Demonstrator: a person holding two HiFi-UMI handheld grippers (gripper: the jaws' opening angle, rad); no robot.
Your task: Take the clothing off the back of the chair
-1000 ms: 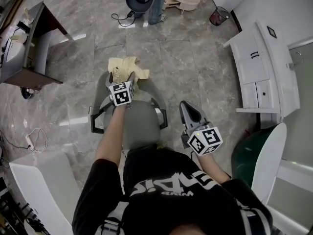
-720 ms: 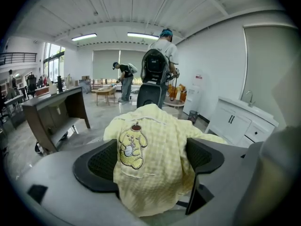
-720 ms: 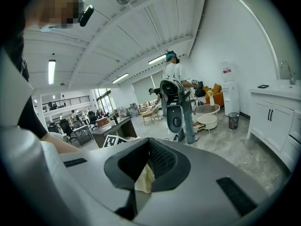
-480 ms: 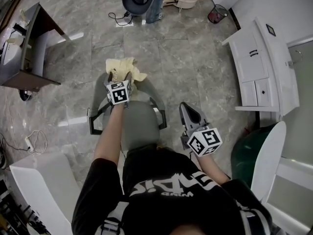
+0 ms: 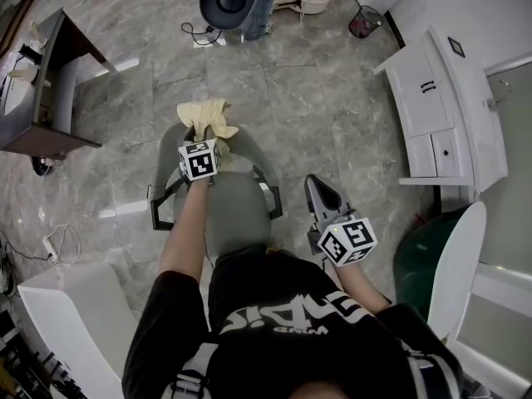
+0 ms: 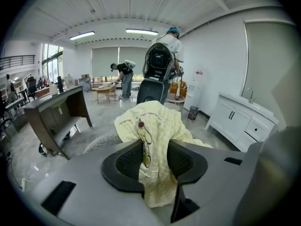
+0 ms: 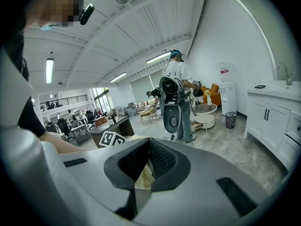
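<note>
The pale yellow, waffle-textured cloth garment hangs bunched over the top edge of the back of the grey upholstered chair with black armrests, at about 11 o'clock from the middle of the head view and at 12 o'clock from the left gripper. That gripper's jaws have just been closing, and the left gripper view shows a thick fold of the garment, with a printed strip running down it, filling the gap and pressed by both pads, so the garment is clamped. The right gripper hovers at 3 o'clock from the chair seat, well apart from the garment, its jaws drawn together at the tips with nothing between them. The garment looks light, soft and limp: it should bear no shape of its own, sag below the grip and trail its loose ends, while its coarse weave should give the pads good purchase and it seems in no way fragile. The best hold is probably this gathered ridge on top of the backrest, where several layers lie together; a single thin edge could slip free. The flap lying at 2 o'clock of the grip may drag or catch on the backrest, so lifting clear upward seems wise.
</note>
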